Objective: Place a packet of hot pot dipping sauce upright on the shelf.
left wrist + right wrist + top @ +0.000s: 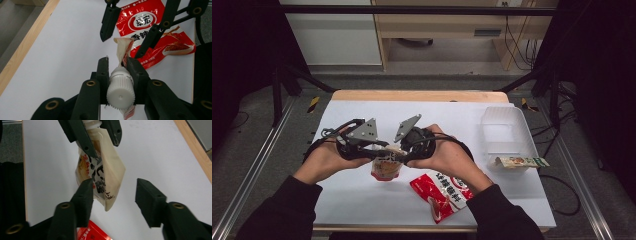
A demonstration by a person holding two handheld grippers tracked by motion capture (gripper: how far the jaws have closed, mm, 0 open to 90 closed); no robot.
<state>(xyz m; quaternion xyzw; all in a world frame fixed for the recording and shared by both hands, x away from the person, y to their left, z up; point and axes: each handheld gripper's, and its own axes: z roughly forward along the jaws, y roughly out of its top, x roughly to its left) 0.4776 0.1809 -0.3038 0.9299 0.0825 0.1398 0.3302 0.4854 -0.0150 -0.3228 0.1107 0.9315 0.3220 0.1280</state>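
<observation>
A cream spout pouch point(385, 169) with a white screw cap point(120, 90) hangs just above the white table. My left gripper point(119, 63) is shut on the pouch's neck, right below the cap, and holds it up. In the right gripper view the pouch point(108, 173) dangles from the left gripper's jaws at the top. My right gripper point(117, 198) is open, its jaws either side of the pouch's lower part, the pouch close to its left jaw. From above, the left gripper point(361, 145) and right gripper point(413, 142) face each other over the pouch.
A red snack packet point(441, 193) lies on the table in front of the right hand. A clear plastic bin point(507, 131) stands at the right, with a small light packet point(519, 161) across its near rim. The table's wooden far edge point(417, 95) shows behind.
</observation>
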